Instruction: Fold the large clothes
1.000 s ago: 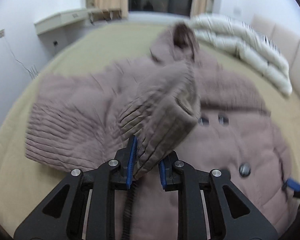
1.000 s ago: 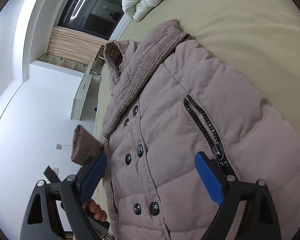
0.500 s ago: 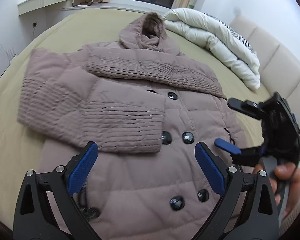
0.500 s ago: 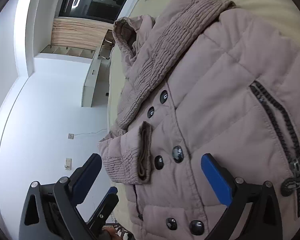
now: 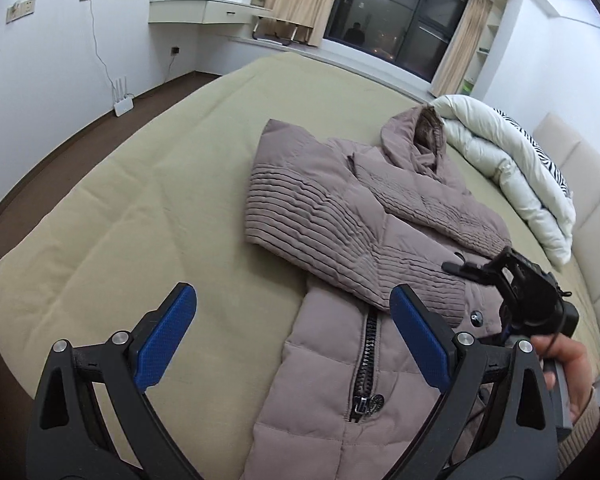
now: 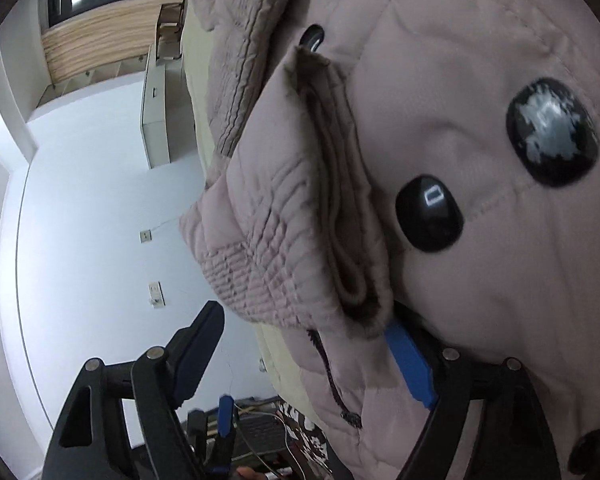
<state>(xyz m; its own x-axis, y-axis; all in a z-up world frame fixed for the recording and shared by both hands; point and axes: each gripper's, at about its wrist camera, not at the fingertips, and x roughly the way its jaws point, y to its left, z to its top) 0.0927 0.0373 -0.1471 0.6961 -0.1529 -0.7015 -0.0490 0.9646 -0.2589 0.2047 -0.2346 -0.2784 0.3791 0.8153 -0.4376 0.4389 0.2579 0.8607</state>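
Coat (image 5: 380, 240): spread on bed (image 5: 148, 208), sleeves folded across. Left tongs (image 5: 292, 336): apart, empty. Right tongs (image 6: 312, 356): apart, just closing around cuff (image 6: 300, 216); cuff is best gripped squarely.

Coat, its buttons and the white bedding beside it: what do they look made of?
Coat: looks like matte mauve woven fabric with padding; quilted stitch lines and a puffy surface suggest it. Buttons: glossy black, probably plastic; they show bright reflections. White bedding: soft, thick and puffy, likely a stuffed duvet; its filling cannot be told.
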